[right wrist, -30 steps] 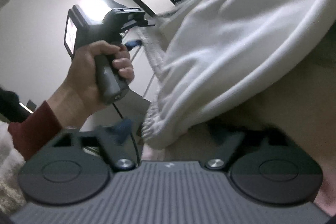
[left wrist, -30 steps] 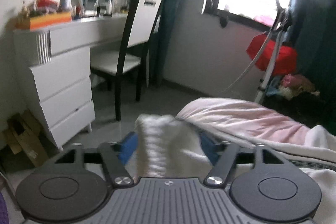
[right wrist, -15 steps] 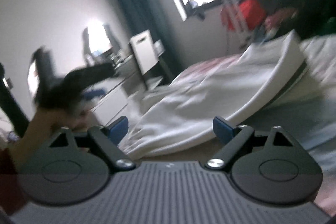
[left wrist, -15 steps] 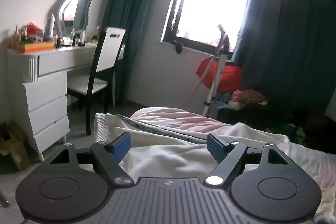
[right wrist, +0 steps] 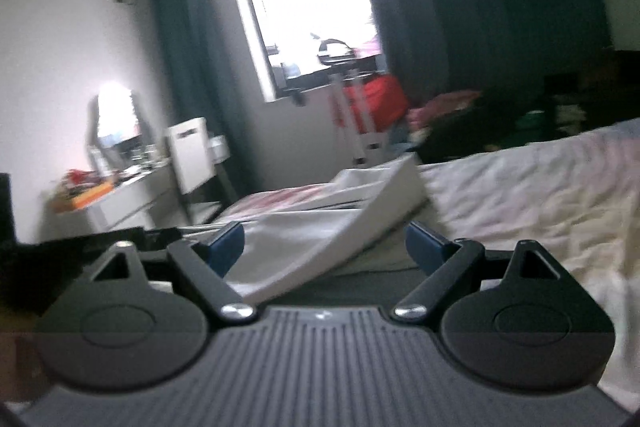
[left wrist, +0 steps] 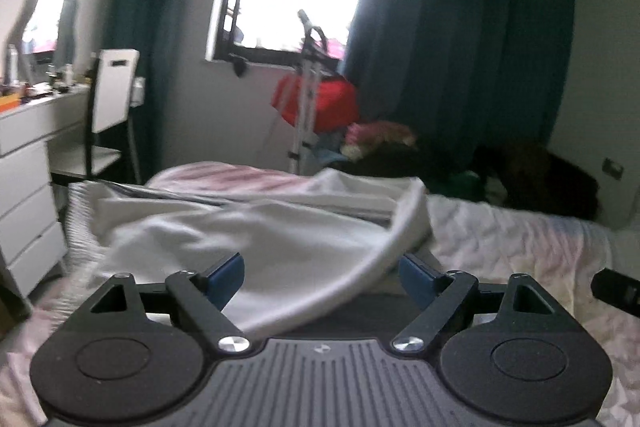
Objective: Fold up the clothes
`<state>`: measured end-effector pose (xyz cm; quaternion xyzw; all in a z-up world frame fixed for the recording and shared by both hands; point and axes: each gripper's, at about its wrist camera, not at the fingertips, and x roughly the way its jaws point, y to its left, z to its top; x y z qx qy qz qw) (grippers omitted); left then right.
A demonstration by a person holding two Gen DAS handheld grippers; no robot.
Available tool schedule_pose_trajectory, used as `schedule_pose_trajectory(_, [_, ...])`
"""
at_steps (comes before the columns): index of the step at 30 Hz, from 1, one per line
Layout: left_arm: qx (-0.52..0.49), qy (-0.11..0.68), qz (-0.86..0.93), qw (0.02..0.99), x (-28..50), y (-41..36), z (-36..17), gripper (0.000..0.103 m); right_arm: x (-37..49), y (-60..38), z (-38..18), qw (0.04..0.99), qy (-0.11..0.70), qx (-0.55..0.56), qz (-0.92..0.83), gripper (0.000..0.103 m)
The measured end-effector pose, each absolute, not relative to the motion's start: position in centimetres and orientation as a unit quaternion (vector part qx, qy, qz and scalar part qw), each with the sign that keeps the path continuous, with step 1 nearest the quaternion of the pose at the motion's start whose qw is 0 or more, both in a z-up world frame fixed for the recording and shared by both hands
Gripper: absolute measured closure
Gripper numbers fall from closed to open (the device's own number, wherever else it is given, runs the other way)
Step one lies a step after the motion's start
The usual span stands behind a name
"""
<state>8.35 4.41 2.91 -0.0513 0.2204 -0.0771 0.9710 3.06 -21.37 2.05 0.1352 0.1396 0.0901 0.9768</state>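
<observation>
A white garment (left wrist: 260,235) lies loosely folded on the bed (left wrist: 520,239), its thick folded edge curving down toward my left gripper (left wrist: 320,273). The left jaws are opening; the cloth's edge runs into the gap between the blue pads, which do not press on it. In the right wrist view the same garment (right wrist: 384,195) lies just ahead of my right gripper (right wrist: 326,243). That gripper stands open, with the cloth's near edge between its fingers and untouched by the pads. Both views are motion-blurred.
A white dresser (left wrist: 24,163) and a chair (left wrist: 112,99) stand left of the bed. A drying rack with a red cloth (left wrist: 320,103) and a pile of clothes (left wrist: 380,139) sit under the window. A dark object (left wrist: 616,291) pokes in at the right edge.
A second ago my left gripper held the garment's ribbed hem and the right sat under the lifted cloth. Both have let go and drawn back; the garment now lies on the bed.
</observation>
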Motion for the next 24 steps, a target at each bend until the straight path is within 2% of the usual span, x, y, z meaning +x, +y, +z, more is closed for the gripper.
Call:
schedule_pose_trajectory(7, [-0.018, 0.241, -0.094, 0.966, 15.9, -1.7, -1.4, 0.017, 5.3, -24.6, -0.8, 0.974, 0.15, 0.162, 0.052, 0.013])
schedule_pose_trajectory(19, [0.007, 0.252, -0.13, 0.959, 35.1, -12.1, -5.9, 0.017, 13.4, -28.6, -7.3, 0.963, 0.178, 0.2, -0.026, 0.013])
schedule_pose_trajectory(24, [0.012, 0.263, -0.148, 0.953, 39.3, -14.3, -7.5, 0.036, 15.6, -29.5, -9.6, 0.957, 0.196, 0.211, -0.042, 0.013])
